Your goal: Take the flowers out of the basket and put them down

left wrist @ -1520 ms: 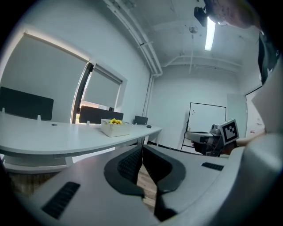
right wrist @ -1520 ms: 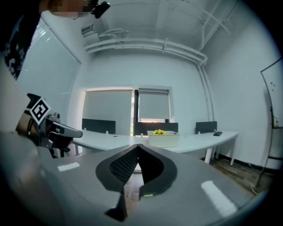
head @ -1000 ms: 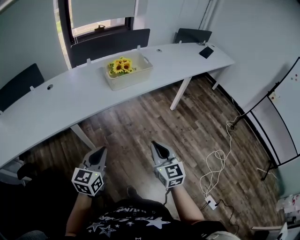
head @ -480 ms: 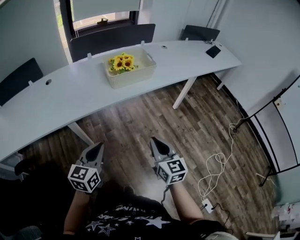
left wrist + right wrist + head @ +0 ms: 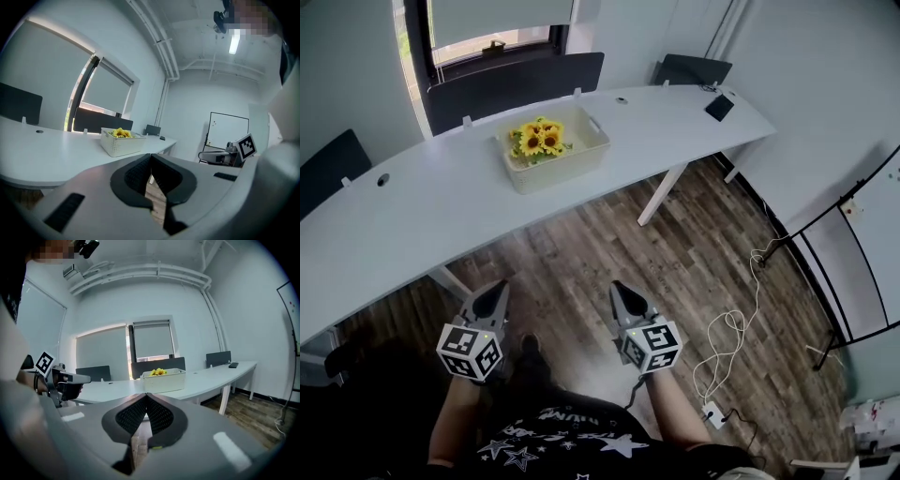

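Note:
A cream basket (image 5: 551,161) stands on the long white curved table (image 5: 412,216), with yellow sunflowers (image 5: 537,141) inside it. The same basket (image 5: 123,143) and flowers (image 5: 122,133) show far ahead in the left gripper view, and the basket (image 5: 163,380) with flowers (image 5: 159,372) in the right gripper view. My left gripper (image 5: 496,295) and right gripper (image 5: 622,298) hang over the wooden floor, well short of the table. Both are shut with nothing between the jaws.
Dark chairs (image 5: 514,82) stand behind the table, under a window. A black phone-like item (image 5: 718,107) lies at the table's right end. White cables (image 5: 733,328) trail on the floor at right, near a whiteboard frame (image 5: 853,272). Table legs (image 5: 660,194) stand below.
The view has shifted closer to the table and the basket sits a little lower in the head view. Both grippers stay shut and low in front of the person.

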Demonstrator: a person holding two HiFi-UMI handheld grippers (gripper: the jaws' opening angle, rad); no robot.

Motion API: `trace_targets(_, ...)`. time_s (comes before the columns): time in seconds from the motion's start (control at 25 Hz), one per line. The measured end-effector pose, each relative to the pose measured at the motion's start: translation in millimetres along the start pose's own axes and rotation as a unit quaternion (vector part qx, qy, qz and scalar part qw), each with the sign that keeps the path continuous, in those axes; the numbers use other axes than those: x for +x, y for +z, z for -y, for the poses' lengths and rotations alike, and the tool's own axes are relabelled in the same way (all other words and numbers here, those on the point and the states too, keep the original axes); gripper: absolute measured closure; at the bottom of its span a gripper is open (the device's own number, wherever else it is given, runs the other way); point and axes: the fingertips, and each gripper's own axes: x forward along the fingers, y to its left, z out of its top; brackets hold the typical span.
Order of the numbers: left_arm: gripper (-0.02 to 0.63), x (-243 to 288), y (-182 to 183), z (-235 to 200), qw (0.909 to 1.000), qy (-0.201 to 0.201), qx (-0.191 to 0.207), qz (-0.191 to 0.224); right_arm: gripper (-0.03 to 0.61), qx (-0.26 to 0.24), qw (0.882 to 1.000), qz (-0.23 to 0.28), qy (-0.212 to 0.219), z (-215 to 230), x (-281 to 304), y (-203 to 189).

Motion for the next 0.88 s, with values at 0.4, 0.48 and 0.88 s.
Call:
trace_targets(0.4, 0.604, 63.5, 23.9, -70.6, 0.9999, -0.009, -0.005, -0.009, 0.575, 0.003, 1.000, 0.000, -0.009, 14.4, 99.0, 21.9)
trace_targets(0.48, 0.604, 76.0, 31.6, -85.9, 0.9999, -0.010, -0.010, -0.008, 0.575, 0.003, 1.000, -0.001, -0.010, 16.1, 117.6, 29.2)
trace_targets(0.88, 0.604, 131.6, 54.2, -126.2, 0.9992, -0.034, -0.013, -0.016, 0.576, 0.003, 1.000, -0.008, -0.030, 27.9, 171.4, 47.1)
